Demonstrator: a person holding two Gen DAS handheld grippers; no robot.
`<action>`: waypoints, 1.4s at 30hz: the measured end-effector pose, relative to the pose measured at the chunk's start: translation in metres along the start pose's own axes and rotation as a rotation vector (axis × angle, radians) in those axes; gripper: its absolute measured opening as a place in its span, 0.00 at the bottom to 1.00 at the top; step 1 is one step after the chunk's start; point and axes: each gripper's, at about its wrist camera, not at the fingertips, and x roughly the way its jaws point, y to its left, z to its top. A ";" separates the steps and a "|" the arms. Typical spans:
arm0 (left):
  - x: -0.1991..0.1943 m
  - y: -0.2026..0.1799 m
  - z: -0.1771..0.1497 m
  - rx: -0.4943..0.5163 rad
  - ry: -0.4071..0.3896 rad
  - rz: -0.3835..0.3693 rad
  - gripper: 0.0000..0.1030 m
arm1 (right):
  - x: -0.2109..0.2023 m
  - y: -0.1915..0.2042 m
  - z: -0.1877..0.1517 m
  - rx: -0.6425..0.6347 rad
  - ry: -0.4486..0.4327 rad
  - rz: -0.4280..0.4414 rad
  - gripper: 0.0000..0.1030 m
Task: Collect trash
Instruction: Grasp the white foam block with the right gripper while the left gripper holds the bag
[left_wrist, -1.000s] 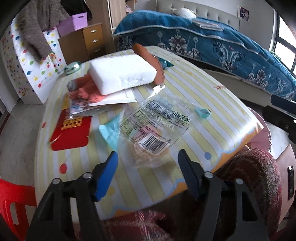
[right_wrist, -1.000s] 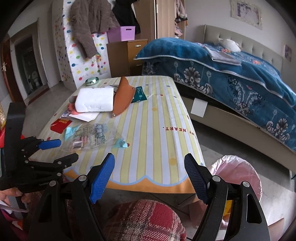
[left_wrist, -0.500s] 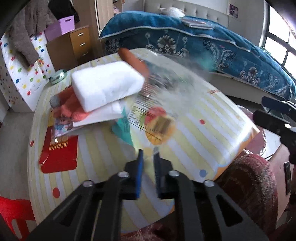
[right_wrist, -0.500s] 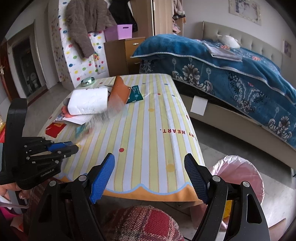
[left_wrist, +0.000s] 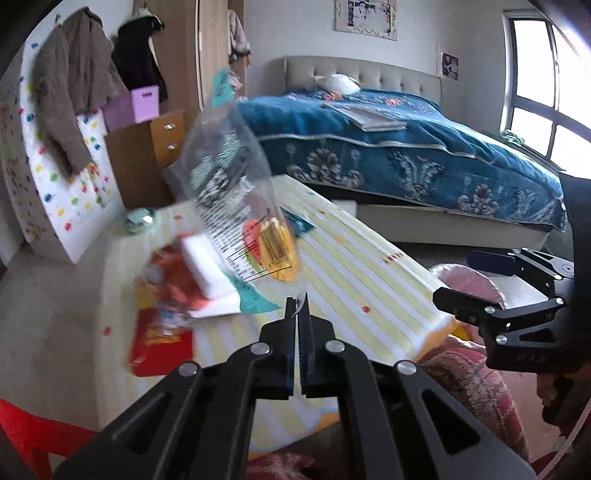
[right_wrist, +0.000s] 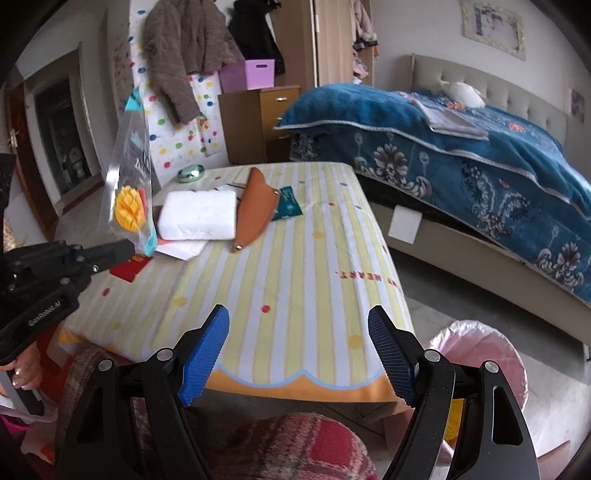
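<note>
Up front in the left wrist view, the left hand-held gripper (left_wrist: 297, 314) is clenched on the bottom edge of a clear plastic snack bag (left_wrist: 236, 192), its jaws pressed together with only the thin film between them. The bag stands up from the fingertips, lifted off the desk (left_wrist: 354, 273) and blurred, its printing and a yellow fruit picture facing the camera. Below it on the striped cloth lie a white foam block (left_wrist: 207, 266), a red packet (left_wrist: 162, 350) and a teal wrapper (left_wrist: 255, 301). At the right edge the right hand-held gripper (left_wrist: 480, 280) shows, with a pink-lined bin (left_wrist: 469, 280) behind it.

Over in the right wrist view, the right hand-held gripper (right_wrist: 297, 350) is released, its blue pads (right_wrist: 205, 354) wide apart above the near desk edge (right_wrist: 295, 384) with nothing between them. At the left, the left hand-held gripper (right_wrist: 125, 249) holds the snack bag (right_wrist: 131, 173) upright in the air, clear of the cloth. The foam block (right_wrist: 199, 216) and a brown leather sheath (right_wrist: 255, 208) lie on the desk. The pink-lined bin (right_wrist: 480, 354) stands on the floor, beside the desk's near right corner.
</note>
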 end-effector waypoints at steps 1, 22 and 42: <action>-0.002 0.003 0.000 0.001 -0.004 0.019 0.00 | 0.000 0.005 0.004 -0.008 -0.005 0.011 0.76; 0.038 0.111 -0.006 -0.131 0.055 0.183 0.00 | 0.099 0.075 0.067 -0.140 0.030 0.128 0.72; 0.062 0.120 0.001 -0.132 0.090 0.179 0.00 | 0.163 0.077 0.077 -0.212 0.151 0.338 0.45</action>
